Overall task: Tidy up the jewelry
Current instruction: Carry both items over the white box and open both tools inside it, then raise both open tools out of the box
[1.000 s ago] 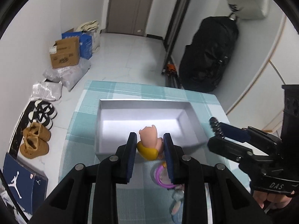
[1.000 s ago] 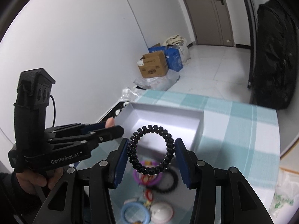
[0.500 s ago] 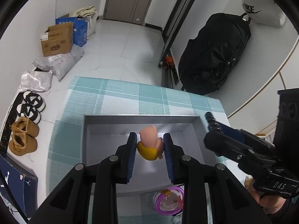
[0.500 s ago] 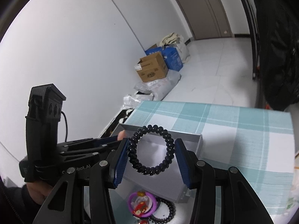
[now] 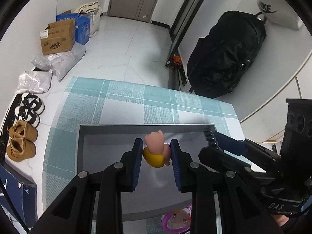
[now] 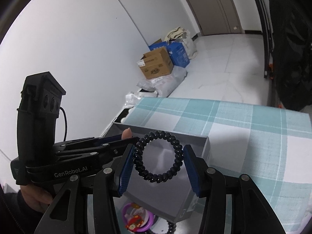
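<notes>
You are holding both tongs over the grey box (image 5: pixel 81 156) that is sitting on the checked tabletop (image 5: pixel 124 101). Your left tongs (image 5: pixel 156 152) are squeezing a little pink and yellow toy charm (image 5: pixel 156 150), and it is hanging above the middle of the box. Your right tongs (image 6: pixel 159 161) are opening right now, with the black coil bracelet (image 6: pixel 159 157) between them. The bracelet is touching the left pad, and there is a small gap at the right pad, so it looks like it is barely being held and is about to fall. It is hanging over the near right part of the box, close to the side wall. Here is what could be going wrong. If the bracelet is dropping too near the wall, it could be hitting the rim and bouncing out onto the tabletop. It is springy, so it may be sticking to the one pad and then flipping off sideways. Your two tongs are very close together, so they could be bumping and knocking the toy charm loose before you are ready. The charm is round and smooth looking, so I am guessing it could be slipping or rolling once it lands. A purple ring (image 6: pixel 136 218) and another black coil band (image 6: pixel 171 227) are waiting on the tabletop just outside the box.
</notes>
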`<state>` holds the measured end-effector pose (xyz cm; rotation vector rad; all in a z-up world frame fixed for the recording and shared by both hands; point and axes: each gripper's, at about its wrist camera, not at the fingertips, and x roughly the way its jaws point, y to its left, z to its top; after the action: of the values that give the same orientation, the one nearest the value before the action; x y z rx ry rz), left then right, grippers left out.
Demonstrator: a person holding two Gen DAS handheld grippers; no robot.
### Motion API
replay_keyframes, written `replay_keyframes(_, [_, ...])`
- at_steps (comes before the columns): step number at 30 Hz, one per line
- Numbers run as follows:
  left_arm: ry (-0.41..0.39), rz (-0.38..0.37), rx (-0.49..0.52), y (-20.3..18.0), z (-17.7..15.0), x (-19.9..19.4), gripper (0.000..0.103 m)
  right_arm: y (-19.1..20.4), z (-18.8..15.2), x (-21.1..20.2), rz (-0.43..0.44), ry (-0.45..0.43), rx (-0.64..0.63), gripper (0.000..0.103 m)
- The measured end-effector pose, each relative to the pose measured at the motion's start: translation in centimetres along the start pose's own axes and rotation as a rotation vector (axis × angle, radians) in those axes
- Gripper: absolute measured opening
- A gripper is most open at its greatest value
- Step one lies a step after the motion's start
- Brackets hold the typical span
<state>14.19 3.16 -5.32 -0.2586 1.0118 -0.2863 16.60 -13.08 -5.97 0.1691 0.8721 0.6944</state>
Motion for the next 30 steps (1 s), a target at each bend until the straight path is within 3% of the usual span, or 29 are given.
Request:
replay_keyframes(2, [0.020, -0.017, -0.026, 0.4, 0.2, 0.2, 0.024, 0.3, -0.1, 0.0, -0.021, -0.008, -0.032, 0.065])
replay_keyframes(7, [0.013, -0.048, -0.056, 0.8, 0.2, -0.2, 0.045, 0.5, -0.1, -1.2, -0.015, -0.057, -0.041, 0.074])
replay_keyframes(14, [-0.060, -0.003, 0.014, -0.5, -0.6, -2.1, 0.046, 0.2, 0.0, -4.2, -0.022, -0.169, 0.003, 0.086])
replay_keyframes(21, [-0.106, 0.057, 0.073, -1.4, -1.6, -3.5, 0.047, 0.2, -0.7, -5.3, -0.010, -0.161, 0.029, 0.088])
replay_keyframes(23, [-0.117, 0.062, 0.084, -1.6, -1.9, -3.9, 0.047, 0.3, -1.1, -5.8, -0.019, -0.171, 0.026, 0.092])
replay_keyframes(26, [-0.139, 0.102, 0.098, -1.7, -2.6, -4.5, 0.048, 0.7, -1.6, -6.6, -0.042, -0.183, 0.019, 0.101])
replay_keyframes(30, [-0.176, 0.130, 0.095, -1.8, -3.5, -5.5, 0.048, 1.8, -2.3, -7.7, -0.106, -0.183, -0.033, 0.102])
